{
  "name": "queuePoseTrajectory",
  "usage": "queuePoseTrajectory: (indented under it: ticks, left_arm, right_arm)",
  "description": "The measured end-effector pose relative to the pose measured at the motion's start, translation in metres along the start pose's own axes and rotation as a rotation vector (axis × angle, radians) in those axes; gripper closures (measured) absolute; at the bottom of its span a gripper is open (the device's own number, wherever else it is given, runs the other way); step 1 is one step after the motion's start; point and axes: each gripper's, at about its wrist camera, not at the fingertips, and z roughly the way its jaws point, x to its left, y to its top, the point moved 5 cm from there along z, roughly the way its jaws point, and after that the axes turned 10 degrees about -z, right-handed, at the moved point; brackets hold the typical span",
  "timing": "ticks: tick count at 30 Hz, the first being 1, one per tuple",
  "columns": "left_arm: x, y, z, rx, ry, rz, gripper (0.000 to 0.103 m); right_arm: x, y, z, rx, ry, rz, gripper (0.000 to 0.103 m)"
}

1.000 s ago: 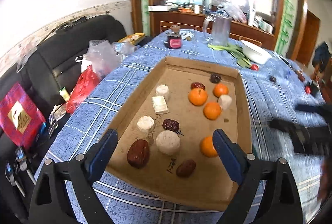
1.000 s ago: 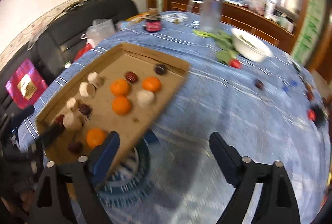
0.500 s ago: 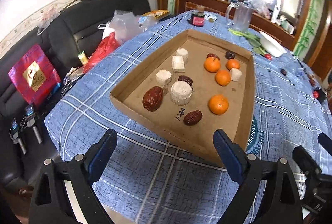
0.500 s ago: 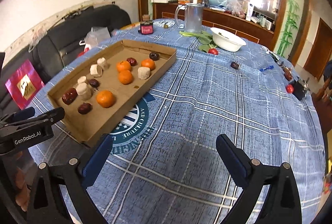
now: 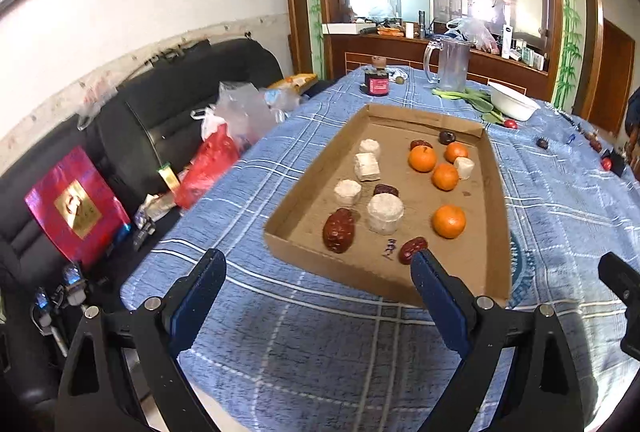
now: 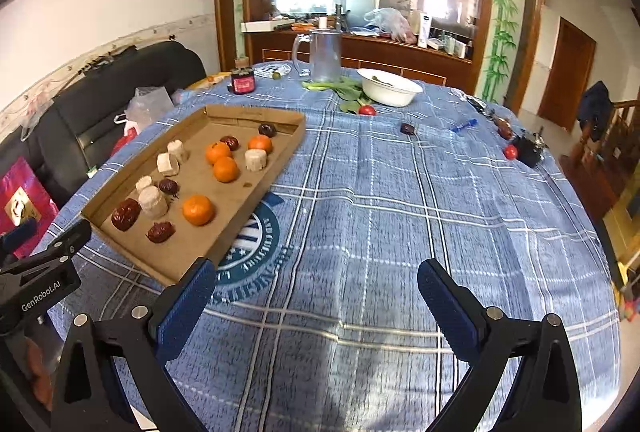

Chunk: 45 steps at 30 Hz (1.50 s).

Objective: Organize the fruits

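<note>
Fruits: four oranges (image 5: 449, 220), several wrinkled red dates (image 5: 339, 229) and some pale chunks (image 5: 385, 213) lie loose in a shallow cardboard tray (image 5: 497, 216) on the left half of the table (image 6: 400, 216).

Where in the tray: I see the nearest orange, the biggest date and a smaller date (image 5: 413, 249) by the tray's near edge. Three more oranges (image 6: 218, 153) sit toward its far right side. The pale chunks run along its left side.

Left gripper (image 5: 318, 296): released, jaws wide, nothing between them. It hovers just short of the tray's near edge, aimed down at the blue checked cloth.

Right gripper (image 6: 316, 306): its jaws have just been opening and stand wide, with nothing between them. It hangs over bare cloth to the right of the tray, whose near right corner lies just beside its left finger.

Key relation: I judge my left hand the nearer one; the fruit lies straight ahead of it, past the tray's low wall.

Long axis: the big date lies lengthwise away from me, so I would close across its width.

Materials: the oranges are round and smooth and may roll. The dates are glossy and creased. The chunks look chalky and squat. The tray is thin brown card.

Strays: a dark fruit (image 6: 407, 128) and a red one (image 6: 510, 152) lie out on the cloth toward the table's far right edge.
</note>
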Motion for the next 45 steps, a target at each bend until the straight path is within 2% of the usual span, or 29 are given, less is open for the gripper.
queuePoseTrajectory:
  ticks: [6,8,13,15,18,21,28,31,39,45]
  left_arm:
    - [-0.009,-0.009,-0.005,0.038,-0.127,0.03,0.01]
    - [-0.012,-0.011,-0.006,0.051,-0.148,0.028,0.01]
    - [-0.02,-0.012,-0.024,-0.023,-0.135,0.084,0.009]
    - [-0.02,-0.011,-0.028,-0.026,-0.151,0.093,0.001]
    - [-0.016,-0.007,-0.04,-0.071,-0.167,0.075,0.0]
    - [-0.013,-0.002,-0.047,-0.1,-0.134,0.059,0.0]
    - [-0.009,-0.006,-0.035,0.006,-0.141,0.02,0.0]
    - [-0.007,-0.01,-0.03,0.019,-0.12,0.021,0.0]
    - [-0.005,-0.012,-0.023,0.054,-0.146,-0.006,0.0]
    - [-0.004,-0.012,-0.018,0.058,-0.129,-0.017,0.0]
  right_arm:
    - [0.003,-0.004,-0.013,0.008,-0.045,0.009,0.001]
    - [0.004,-0.004,-0.017,0.003,-0.053,0.008,0.001]
    - [0.011,-0.006,-0.022,0.006,-0.063,-0.007,0.001]
    - [0.012,-0.007,-0.023,0.008,-0.065,-0.013,0.001]
    - [0.014,-0.006,-0.025,0.005,-0.067,-0.016,0.001]
    - [0.014,-0.006,-0.026,0.005,-0.07,-0.018,0.001]
    - [0.015,-0.007,-0.03,0.002,-0.078,-0.02,0.001]
    - [0.015,-0.008,-0.03,0.004,-0.083,-0.028,0.001]
    - [0.01,-0.008,-0.03,0.008,-0.089,-0.012,0.001]
    - [0.008,-0.009,-0.029,0.011,-0.093,-0.016,0.001]
